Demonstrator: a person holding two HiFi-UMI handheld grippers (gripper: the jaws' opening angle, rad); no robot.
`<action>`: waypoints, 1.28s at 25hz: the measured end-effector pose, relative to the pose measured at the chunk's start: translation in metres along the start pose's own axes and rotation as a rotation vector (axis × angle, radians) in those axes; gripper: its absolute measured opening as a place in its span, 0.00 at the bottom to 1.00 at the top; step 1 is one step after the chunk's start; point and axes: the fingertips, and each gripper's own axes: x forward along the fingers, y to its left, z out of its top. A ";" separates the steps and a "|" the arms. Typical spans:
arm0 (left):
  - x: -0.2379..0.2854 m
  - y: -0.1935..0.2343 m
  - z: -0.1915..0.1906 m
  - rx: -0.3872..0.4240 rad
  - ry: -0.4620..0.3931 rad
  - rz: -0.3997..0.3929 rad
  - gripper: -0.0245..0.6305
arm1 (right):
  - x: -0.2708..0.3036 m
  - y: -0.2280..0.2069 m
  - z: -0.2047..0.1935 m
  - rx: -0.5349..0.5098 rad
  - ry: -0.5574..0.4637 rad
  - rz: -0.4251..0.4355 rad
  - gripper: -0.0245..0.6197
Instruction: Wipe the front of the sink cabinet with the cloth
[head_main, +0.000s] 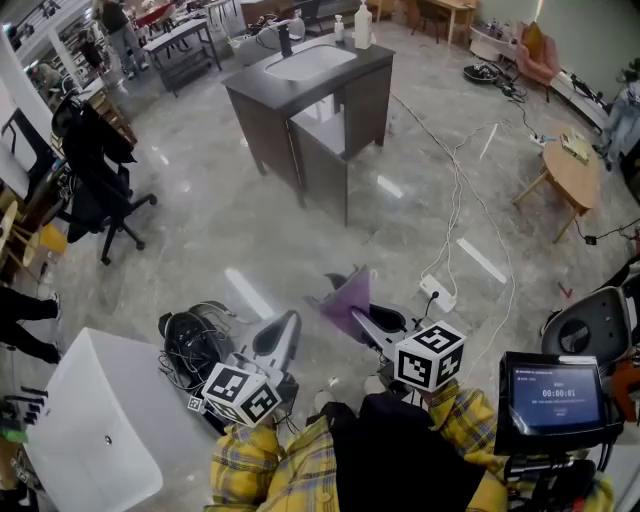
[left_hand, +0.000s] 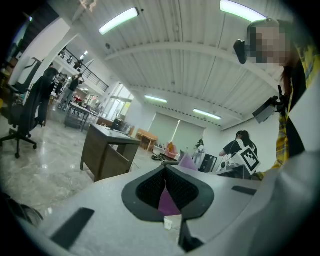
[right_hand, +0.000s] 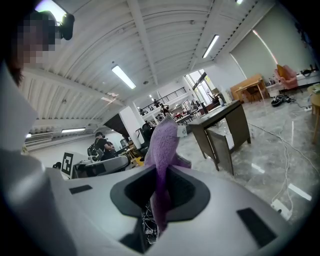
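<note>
The dark sink cabinet (head_main: 322, 150) with its white basin stands far off across the floor in the head view; it also shows as cabinet (left_hand: 104, 150) and cabinet (right_hand: 227, 125). A purple cloth (head_main: 345, 298) hangs upward from my right gripper (head_main: 368, 322), which is shut on it; in the right gripper view the cloth (right_hand: 162, 145) rises out of the right gripper (right_hand: 161, 175). My left gripper (head_main: 288, 330) sits low beside it. The left gripper (left_hand: 165, 172) has its pads meeting, with only the purple cloth (left_hand: 187, 161) showing beyond.
A black office chair (head_main: 100, 190) stands at the left. White cables (head_main: 455, 200) and a power strip (head_main: 437, 293) cross the floor at the right. A white tub (head_main: 105, 420), a cable bundle (head_main: 190, 345), a round wooden table (head_main: 570, 175) and a screen (head_main: 555, 395) surround me.
</note>
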 end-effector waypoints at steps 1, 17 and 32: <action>-0.005 0.004 -0.003 -0.002 -0.002 -0.001 0.05 | 0.003 0.003 -0.005 -0.003 0.001 -0.002 0.12; -0.022 0.034 0.011 0.006 -0.022 0.005 0.05 | 0.025 0.020 -0.006 -0.010 0.002 -0.022 0.12; -0.038 0.045 0.023 0.011 -0.033 0.024 0.05 | 0.035 0.036 -0.002 -0.025 0.015 -0.021 0.12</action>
